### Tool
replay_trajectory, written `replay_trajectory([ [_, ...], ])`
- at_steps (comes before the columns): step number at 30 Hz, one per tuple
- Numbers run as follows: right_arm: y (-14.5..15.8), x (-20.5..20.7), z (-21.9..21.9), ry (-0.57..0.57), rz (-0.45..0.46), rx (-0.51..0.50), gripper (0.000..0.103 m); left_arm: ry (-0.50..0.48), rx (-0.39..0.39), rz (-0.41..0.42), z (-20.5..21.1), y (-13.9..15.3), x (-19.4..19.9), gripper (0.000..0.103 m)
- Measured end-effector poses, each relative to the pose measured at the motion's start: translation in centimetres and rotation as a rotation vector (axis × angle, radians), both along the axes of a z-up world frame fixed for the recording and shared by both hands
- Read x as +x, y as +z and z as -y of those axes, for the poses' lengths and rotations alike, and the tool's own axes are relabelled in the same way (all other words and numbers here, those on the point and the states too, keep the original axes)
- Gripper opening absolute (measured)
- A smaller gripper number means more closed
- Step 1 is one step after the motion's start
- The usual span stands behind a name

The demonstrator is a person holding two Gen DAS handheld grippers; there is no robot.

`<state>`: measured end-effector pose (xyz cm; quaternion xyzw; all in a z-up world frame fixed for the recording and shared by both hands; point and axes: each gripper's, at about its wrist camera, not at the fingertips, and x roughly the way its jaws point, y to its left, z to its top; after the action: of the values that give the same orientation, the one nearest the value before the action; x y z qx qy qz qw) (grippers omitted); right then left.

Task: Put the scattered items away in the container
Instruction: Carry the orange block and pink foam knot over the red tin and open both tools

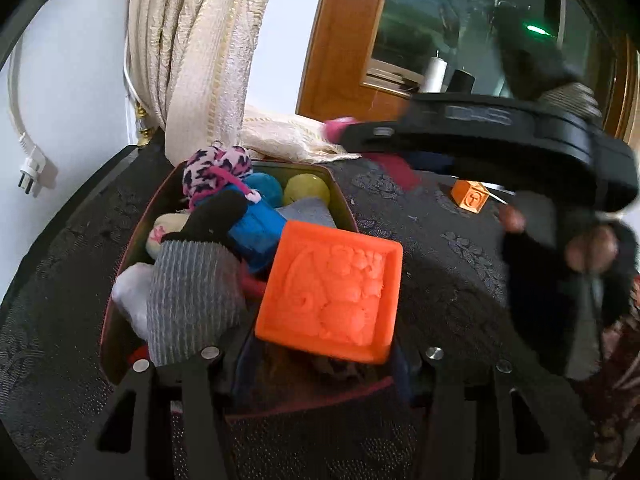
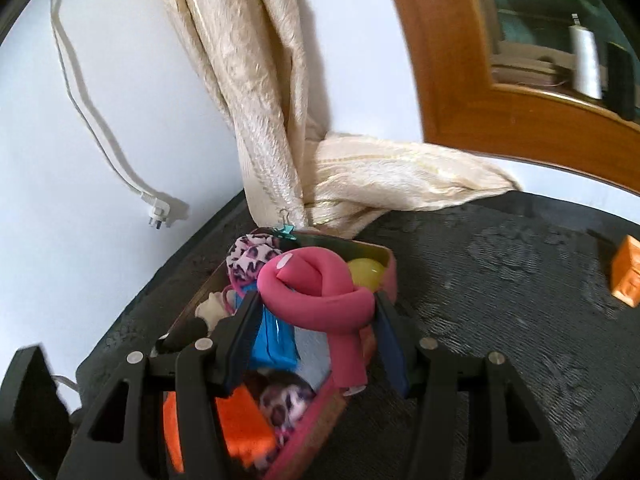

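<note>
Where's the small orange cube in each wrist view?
Left wrist: small orange cube right of centre, on the dark cloth, under the right gripper.
Right wrist: cube at the far right edge, partly cut off, on the same cloth.
Shared landmark: yellow ball at the container's far end.

both wrist views look down closely, sharing the container [image 1: 340, 188].
</note>
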<state>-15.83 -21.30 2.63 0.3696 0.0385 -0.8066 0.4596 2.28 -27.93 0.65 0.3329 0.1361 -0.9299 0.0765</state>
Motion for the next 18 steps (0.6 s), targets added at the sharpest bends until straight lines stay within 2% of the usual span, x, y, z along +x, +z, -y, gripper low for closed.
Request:
replay_trajectory([
  [2, -0.8, -0.6, 1.5, 0.003, 0.014, 0.016, 0.059, -0.006, 0.012, -0.007, 0.0, 0.0, 0.3, 0.059],
  [4, -1.7, -1.1, 3.0, 0.012, 0.025, 0.034, 0.059, -0.014, 0.034, -0.025, 0.1, 0.2, 0.7, 0.07],
  [5, -1.9, -1.2, 3.5, 0.019, 0.027, 0.039, 0.06, -0.019, 0.047, -0.036, 0.2, 0.3, 0.9, 0.079],
  [6, -2.2, -1.3, 3.9, 0.021, 0.027, 0.047, 0.06, -0.021, 0.058, -0.046, 0.3, 0.4, 1.2, 0.08],
  [9, -2.7, -1.6, 4.0, 0.009, 0.023, 0.06, 0.062, -0.011, 0.082, -0.066, 0.7, 0.6, 1.8, 0.08],
  [13, -2.3, -1.9, 1.6, -0.023, 0.03, 0.034, 0.063, 0.004, 0.116, -0.087, 1.2, 0.9, 2.3, 0.08],
  [18, -2.3, -2.2, -3.0, -0.083, 0.062, -0.018, 0.065, 0.028, 0.093, -0.09, 0.9, 1.4, 2.4, 0.08],
])
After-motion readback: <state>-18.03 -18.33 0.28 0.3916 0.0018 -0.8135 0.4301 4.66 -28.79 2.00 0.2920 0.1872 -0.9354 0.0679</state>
